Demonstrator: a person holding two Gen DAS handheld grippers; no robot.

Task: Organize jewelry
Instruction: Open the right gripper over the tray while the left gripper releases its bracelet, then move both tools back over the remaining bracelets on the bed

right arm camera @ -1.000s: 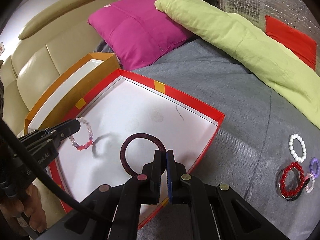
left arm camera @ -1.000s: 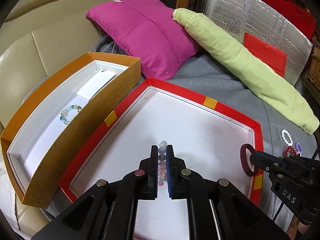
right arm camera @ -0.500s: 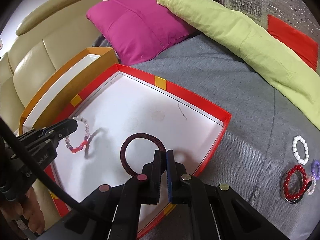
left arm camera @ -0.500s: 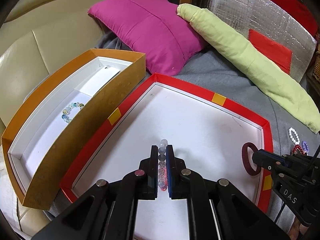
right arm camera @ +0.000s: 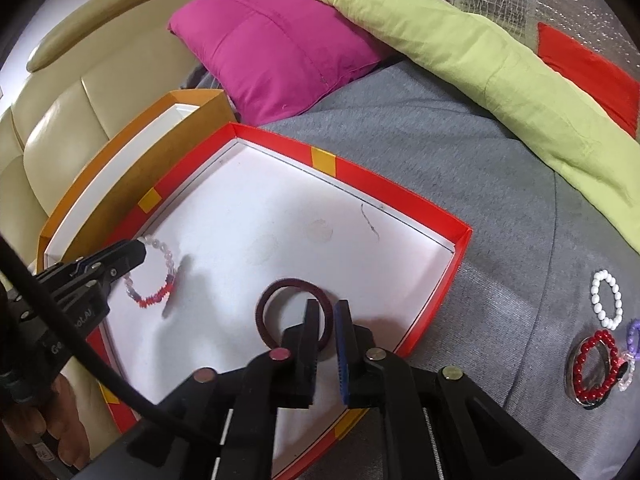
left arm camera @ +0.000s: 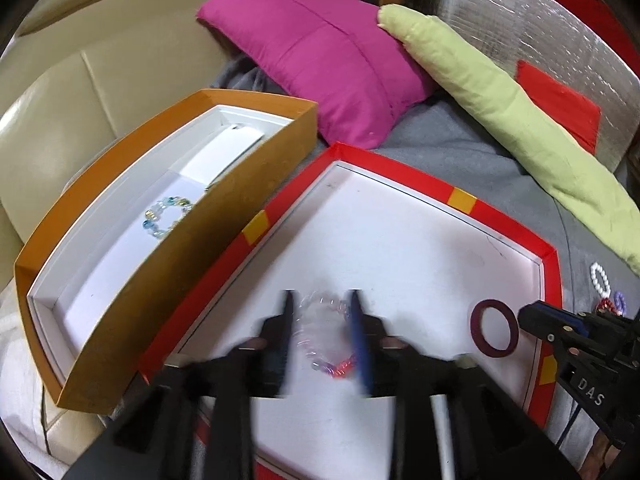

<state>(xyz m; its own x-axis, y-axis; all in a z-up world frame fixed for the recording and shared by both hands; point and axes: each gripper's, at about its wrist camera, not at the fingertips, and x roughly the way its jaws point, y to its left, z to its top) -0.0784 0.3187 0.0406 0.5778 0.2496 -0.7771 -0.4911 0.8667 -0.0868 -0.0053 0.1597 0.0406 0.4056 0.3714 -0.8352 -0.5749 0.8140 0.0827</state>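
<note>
Inside red tray (left arm camera: 496,216), beaded bracelet (left arm camera: 326,336) flat between just-parted left gripper (left arm camera: 322,312) jaws, released.

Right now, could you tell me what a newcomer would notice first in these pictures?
Probably the red box on the grey blanket, with a dark red ring and a pink-and-red bead bracelet inside, each between the parted fingers of a gripper. Behind it lies a magenta cushion.

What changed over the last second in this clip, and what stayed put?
Both grippers' jaws have just been opening. The left gripper has let go of the beaded bracelet, which now lies between its jaws in the red tray. The right gripper has released the dark ring, though its rim is still between the jaws. Trays, pillows and the loose jewelry on the blanket stayed.
</note>
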